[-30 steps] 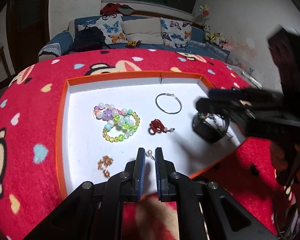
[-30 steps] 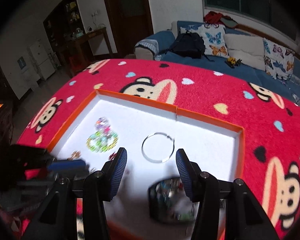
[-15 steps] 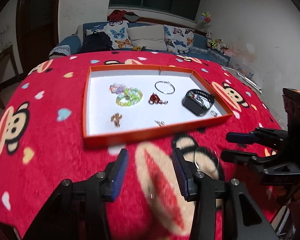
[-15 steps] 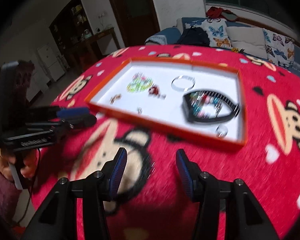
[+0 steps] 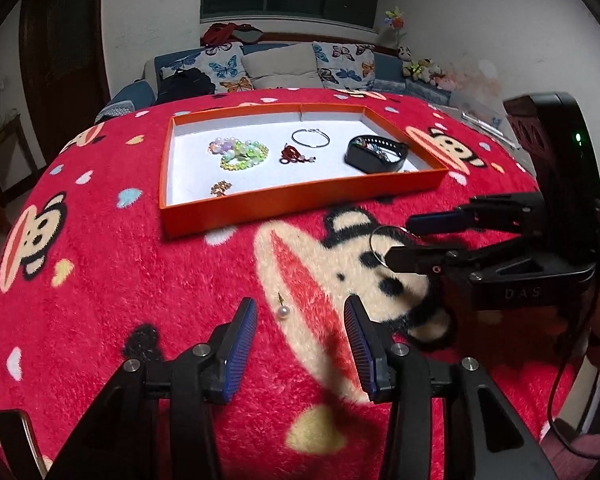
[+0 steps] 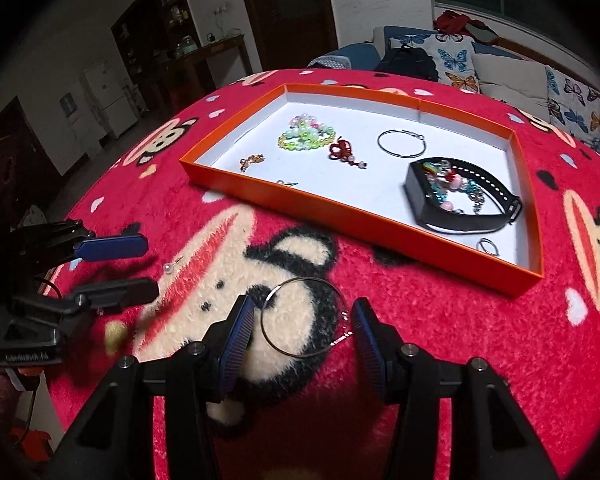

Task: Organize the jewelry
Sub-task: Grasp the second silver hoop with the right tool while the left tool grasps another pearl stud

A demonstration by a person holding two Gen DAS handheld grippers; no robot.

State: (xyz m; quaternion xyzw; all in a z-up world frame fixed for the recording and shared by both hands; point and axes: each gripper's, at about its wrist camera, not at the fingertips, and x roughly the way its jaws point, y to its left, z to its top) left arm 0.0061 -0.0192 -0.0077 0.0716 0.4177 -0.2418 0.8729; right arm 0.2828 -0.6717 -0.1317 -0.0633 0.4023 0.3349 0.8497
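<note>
A pearl stud earring lies on the red monkey-print blanket, between the fingers of my left gripper, which is open and does not touch it. A large silver hoop earring lies flat on the blanket between the fingers of my open right gripper. The left wrist view shows the right gripper at the right, over the hoop. In the right wrist view the left gripper is at the left, by the pearl stud.
Beyond both grippers stands an orange tray with a white floor. It holds bead bracelets, a thin hoop, a red knot charm, a black band with charms and a small ring. A sofa stands behind the table.
Both grippers have drawn back from over the tray to the blanket in front of it. The left gripper, shut on the pearl stud before, has opened, and the stud lies on the blanket.
</note>
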